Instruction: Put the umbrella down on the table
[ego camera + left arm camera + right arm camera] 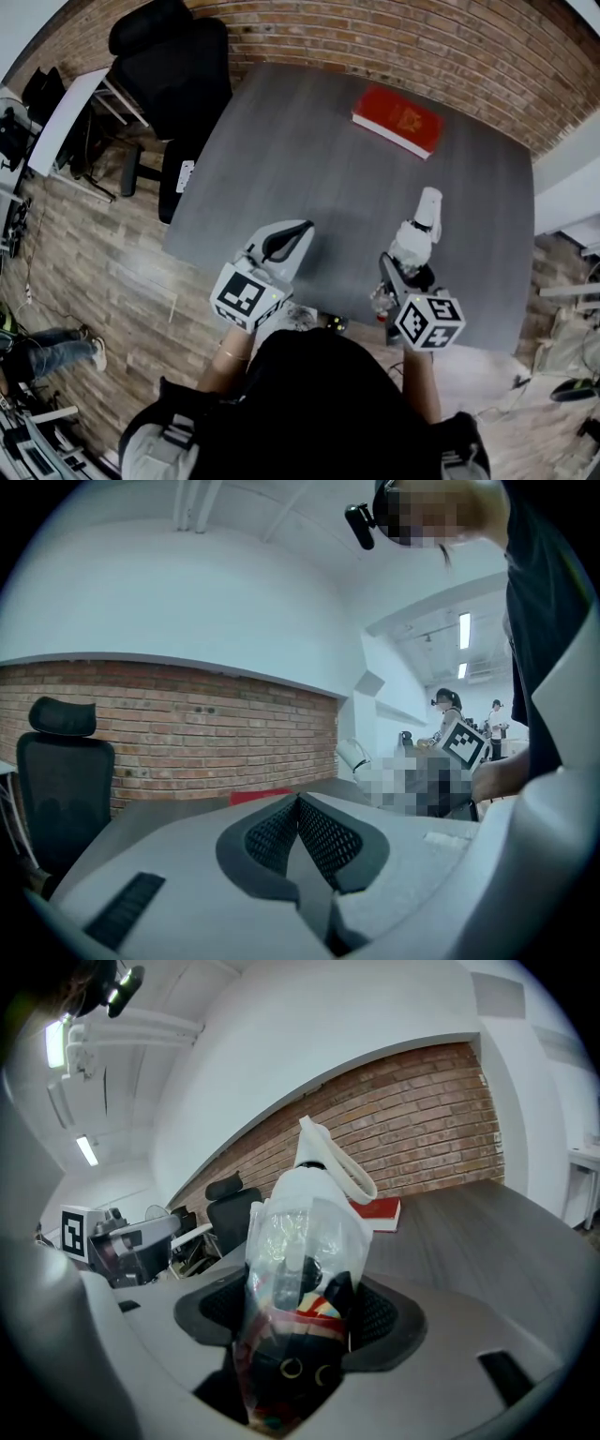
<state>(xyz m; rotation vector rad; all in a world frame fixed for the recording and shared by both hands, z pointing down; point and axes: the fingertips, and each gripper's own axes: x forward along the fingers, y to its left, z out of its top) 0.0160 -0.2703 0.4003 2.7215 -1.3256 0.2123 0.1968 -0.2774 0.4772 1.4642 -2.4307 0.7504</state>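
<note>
1. Umbrella [419, 232], folded and wrapped in a clear plastic sleeve, sits clamped in the right gripper [396, 281]. The jaws stand fairly wide apart and press on the dark, bundled fabric from both sides.
2. In the right gripper view the umbrella runs straight out from between the jaws. Its white handle and strap loop are at the far end, pointing away from the person.
3. From the head view the umbrella lies over the near right part of the grey table [309, 141], with the handle end aimed toward the table's middle. No view shows whether it touches the top.
4. The left gripper [298, 231] is over the table's near edge, well to the left of the umbrella. Its jaws are closed together with nothing between them.
5. A red book [397, 120] lies flat on the far right part of the table, well apart from the umbrella's handle.
6. A black office chair [173, 66] stands at the table's far left corner, in front of a brick wall [422, 42].
</note>
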